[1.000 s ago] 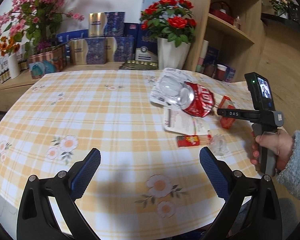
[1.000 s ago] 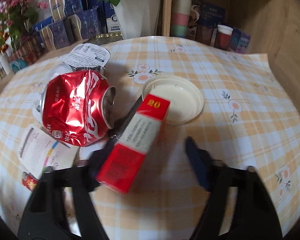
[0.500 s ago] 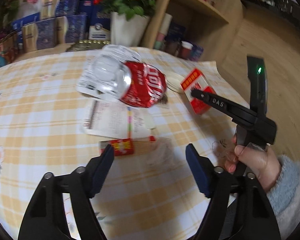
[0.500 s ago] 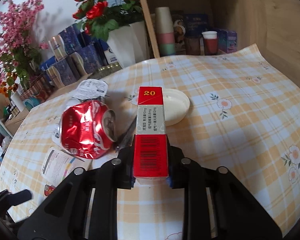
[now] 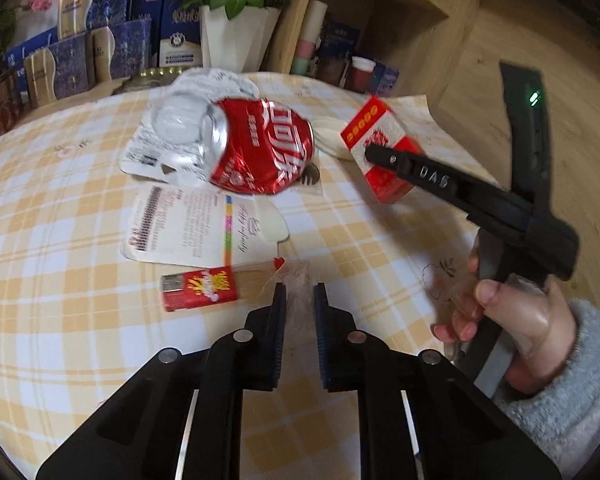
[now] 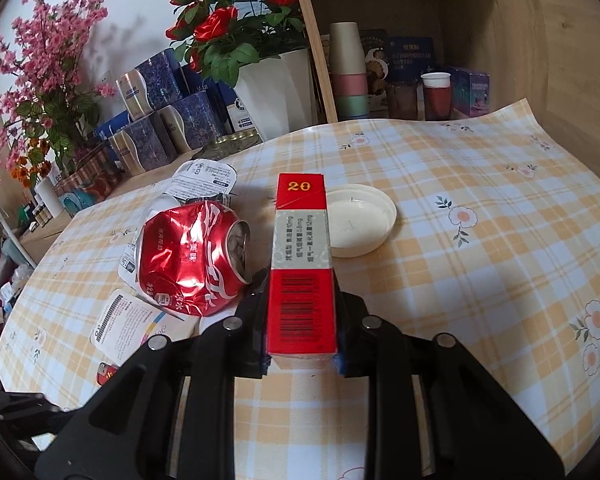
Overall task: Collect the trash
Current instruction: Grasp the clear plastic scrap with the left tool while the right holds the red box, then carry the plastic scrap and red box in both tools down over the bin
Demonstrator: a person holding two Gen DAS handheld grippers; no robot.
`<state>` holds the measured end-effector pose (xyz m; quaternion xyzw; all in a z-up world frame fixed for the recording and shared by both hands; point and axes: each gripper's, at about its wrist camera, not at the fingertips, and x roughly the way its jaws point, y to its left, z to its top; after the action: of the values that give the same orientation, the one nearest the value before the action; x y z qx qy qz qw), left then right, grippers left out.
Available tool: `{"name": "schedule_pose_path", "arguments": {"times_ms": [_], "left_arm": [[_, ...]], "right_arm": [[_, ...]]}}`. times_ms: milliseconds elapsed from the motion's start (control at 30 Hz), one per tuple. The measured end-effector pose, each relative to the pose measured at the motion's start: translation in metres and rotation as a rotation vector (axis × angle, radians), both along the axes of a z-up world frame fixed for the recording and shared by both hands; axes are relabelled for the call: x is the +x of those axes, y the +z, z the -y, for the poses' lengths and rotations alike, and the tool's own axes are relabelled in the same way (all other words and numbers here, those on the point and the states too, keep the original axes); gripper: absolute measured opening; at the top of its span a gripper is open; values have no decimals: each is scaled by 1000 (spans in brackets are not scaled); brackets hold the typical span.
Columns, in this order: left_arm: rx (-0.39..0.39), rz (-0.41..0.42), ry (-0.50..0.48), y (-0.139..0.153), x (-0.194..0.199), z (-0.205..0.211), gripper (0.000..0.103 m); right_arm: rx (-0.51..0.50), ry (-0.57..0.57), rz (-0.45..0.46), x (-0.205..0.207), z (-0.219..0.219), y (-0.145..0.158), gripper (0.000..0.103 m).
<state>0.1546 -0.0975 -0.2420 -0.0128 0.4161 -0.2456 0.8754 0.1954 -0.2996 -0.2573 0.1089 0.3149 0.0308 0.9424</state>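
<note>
My right gripper (image 6: 301,304) is shut on a red and white cigarette box (image 6: 301,264) and holds it above the table; the box also shows in the left wrist view (image 5: 380,152). My left gripper (image 5: 300,294) is shut on a clear crumpled plastic wrapper (image 5: 299,280) at the end of a red snack-stick packet (image 5: 204,288). A crushed red cola can (image 5: 256,148) (image 6: 192,260) lies on torn white foil lids (image 5: 156,152). A printed paper label (image 5: 184,226) lies in front of it.
A white round lid (image 6: 360,224) lies right of the can. A yellow checked cloth (image 6: 480,264) covers the table. A white vase of red roses (image 6: 276,92), blue boxes (image 6: 168,120) and a wooden shelf with cups (image 6: 348,76) stand behind.
My left gripper moved in on the clear wrapper and shut on it. My right gripper shut on the cigarette box and lifted it upright.
</note>
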Motion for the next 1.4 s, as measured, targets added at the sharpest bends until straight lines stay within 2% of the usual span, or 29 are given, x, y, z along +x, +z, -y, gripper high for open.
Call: {"name": "schedule_pose_path", "arguments": {"times_ms": [233,500,700,1100,1400], "left_arm": [[-29,54,28,37,-23,-33,12],[-30,96,28,64,-64,-61,12],[-26,108,18,71,-103,-76,12],[-12,119,-24,67,-174,-88,12],[-8,38,-53,33,-204,-89,12]], "right_arm": [[-8,-2,-15,-7,-4,11,25],[-35,56,61,-78,-24,59,25],[-19,79,61,-133,-33,71,25],[-16,139,44,-228,-58,66,25],[3,151,-4,-268,-67,37,25]]}}
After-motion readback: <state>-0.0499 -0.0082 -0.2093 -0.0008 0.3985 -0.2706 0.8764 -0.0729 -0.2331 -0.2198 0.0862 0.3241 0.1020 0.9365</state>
